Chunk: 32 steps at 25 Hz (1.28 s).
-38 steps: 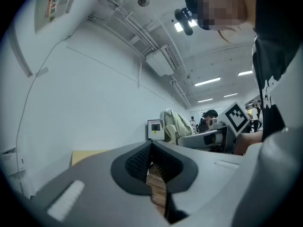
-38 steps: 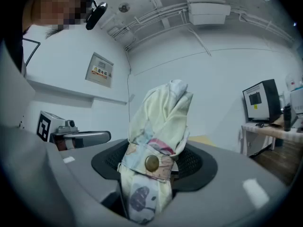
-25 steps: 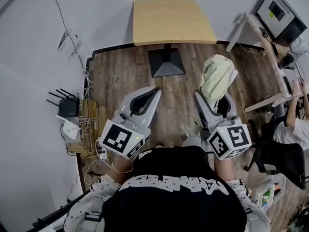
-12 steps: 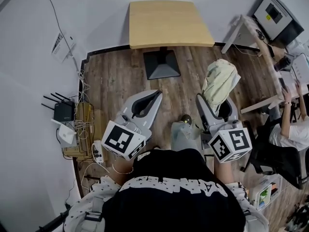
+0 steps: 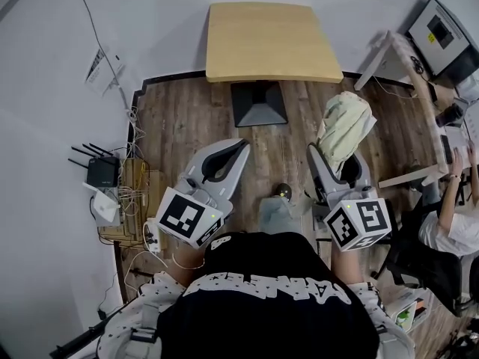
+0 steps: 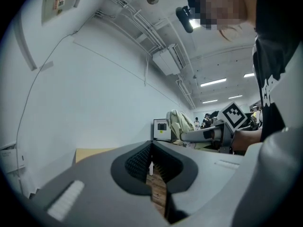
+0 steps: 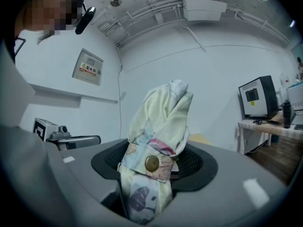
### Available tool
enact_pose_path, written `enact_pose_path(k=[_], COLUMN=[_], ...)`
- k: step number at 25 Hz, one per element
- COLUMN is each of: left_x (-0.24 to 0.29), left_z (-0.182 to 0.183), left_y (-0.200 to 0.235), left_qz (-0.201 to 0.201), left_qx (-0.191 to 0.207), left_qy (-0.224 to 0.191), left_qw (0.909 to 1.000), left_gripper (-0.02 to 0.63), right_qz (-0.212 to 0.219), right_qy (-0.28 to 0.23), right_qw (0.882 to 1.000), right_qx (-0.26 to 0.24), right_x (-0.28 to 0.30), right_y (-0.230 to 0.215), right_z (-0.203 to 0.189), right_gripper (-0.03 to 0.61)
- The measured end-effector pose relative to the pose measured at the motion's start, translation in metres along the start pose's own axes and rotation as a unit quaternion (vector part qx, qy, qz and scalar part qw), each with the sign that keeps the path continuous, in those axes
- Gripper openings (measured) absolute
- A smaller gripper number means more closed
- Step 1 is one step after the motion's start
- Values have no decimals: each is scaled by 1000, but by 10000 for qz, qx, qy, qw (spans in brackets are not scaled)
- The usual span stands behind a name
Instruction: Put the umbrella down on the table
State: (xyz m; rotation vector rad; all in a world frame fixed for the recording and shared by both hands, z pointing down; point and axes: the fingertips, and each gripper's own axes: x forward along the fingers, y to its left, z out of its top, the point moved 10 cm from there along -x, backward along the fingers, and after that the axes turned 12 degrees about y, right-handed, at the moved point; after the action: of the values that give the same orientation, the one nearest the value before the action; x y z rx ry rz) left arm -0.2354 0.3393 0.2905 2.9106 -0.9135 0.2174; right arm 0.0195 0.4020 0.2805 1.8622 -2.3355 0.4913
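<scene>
A folded pale-yellow umbrella (image 5: 344, 128) with a snap strap stands upright between the jaws of my right gripper (image 5: 334, 164), which is shut on its lower part. In the right gripper view the umbrella (image 7: 158, 141) fills the gap of the right gripper (image 7: 156, 161), and its top leans slightly right. My left gripper (image 5: 226, 155) is held level beside it, shut with nothing in it; in the left gripper view the left gripper (image 6: 151, 149) has its tips meeting. The light wooden table (image 5: 273, 40) stands ahead, beyond both grippers, over the wood floor.
The table's dark pedestal base (image 5: 258, 103) sits on the floor ahead. A router (image 5: 101, 172) and tangled cables (image 5: 138, 193) lie by the left wall. At right stand a white desk with a monitor (image 5: 443, 34) and a seated person (image 5: 449, 215).
Both grippers keep their pose, with the umbrella still held. The view has shifted a little, and a foot now shows on the floor between the grippers.
</scene>
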Motion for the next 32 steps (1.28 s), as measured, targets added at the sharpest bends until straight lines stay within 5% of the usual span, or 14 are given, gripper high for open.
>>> enact_pose_path(k=[32], left_x=[116], left_z=[28], left_y=[34], left_qz=[643], left_qx=[111], left_qy=[440], left_qw=[9969], left_gripper=[-8], right_qz=[509], right_qy=[214], right_qw=[9984], right_qx=[138], right_x=[102], right_y=[-119], right_z=[39], right_gripper=[302])
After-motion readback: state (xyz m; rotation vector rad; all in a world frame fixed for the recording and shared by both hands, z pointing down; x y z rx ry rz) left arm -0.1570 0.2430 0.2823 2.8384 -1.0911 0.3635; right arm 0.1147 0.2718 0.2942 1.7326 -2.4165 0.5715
